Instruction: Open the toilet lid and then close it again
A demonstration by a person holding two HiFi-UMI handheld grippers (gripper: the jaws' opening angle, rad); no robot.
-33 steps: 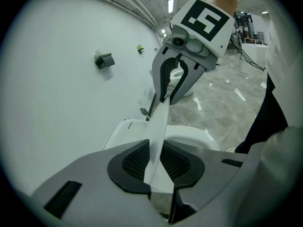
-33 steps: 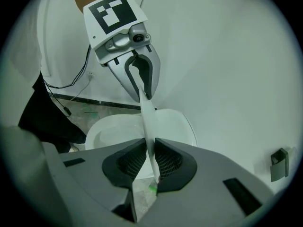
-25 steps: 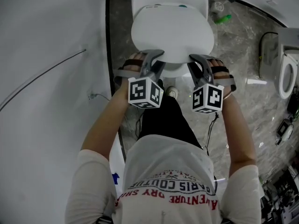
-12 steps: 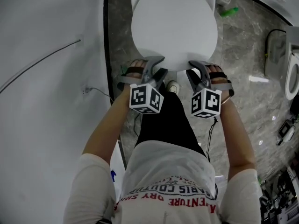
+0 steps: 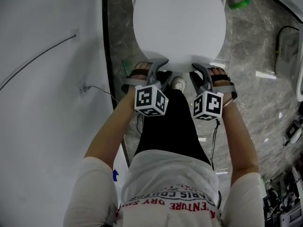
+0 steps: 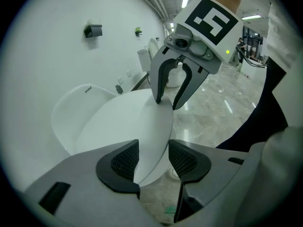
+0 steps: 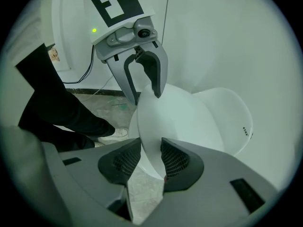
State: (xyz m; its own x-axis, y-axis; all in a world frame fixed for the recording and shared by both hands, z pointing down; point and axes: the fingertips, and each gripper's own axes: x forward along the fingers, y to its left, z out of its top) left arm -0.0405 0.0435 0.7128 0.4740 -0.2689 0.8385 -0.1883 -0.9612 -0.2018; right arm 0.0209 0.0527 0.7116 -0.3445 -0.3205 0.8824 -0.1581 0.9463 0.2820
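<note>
The white toilet lid (image 5: 179,25) lies low over the bowl, with its front edge toward me. My left gripper (image 5: 160,68) and right gripper (image 5: 199,71) sit side by side at that front edge. In the left gripper view my left gripper (image 6: 154,157) has the lid (image 6: 128,126) rim between its pads with a gap on one side. The right gripper (image 7: 146,160) straddles the lid (image 7: 175,117) rim the same way. Both sets of jaws have just been opening and do not press on the lid.
A white wall (image 5: 47,103) with a thin cable (image 5: 38,65) runs along the left. The grey marble floor (image 5: 255,103) spreads to the right, with a green object (image 5: 239,4) by the toilet's base. My shoe (image 5: 177,83) stands just below the bowl.
The lid has swung down toward the bowl and looks flatter and larger. Both grippers have sunk with its front edge and stayed side by side.
</note>
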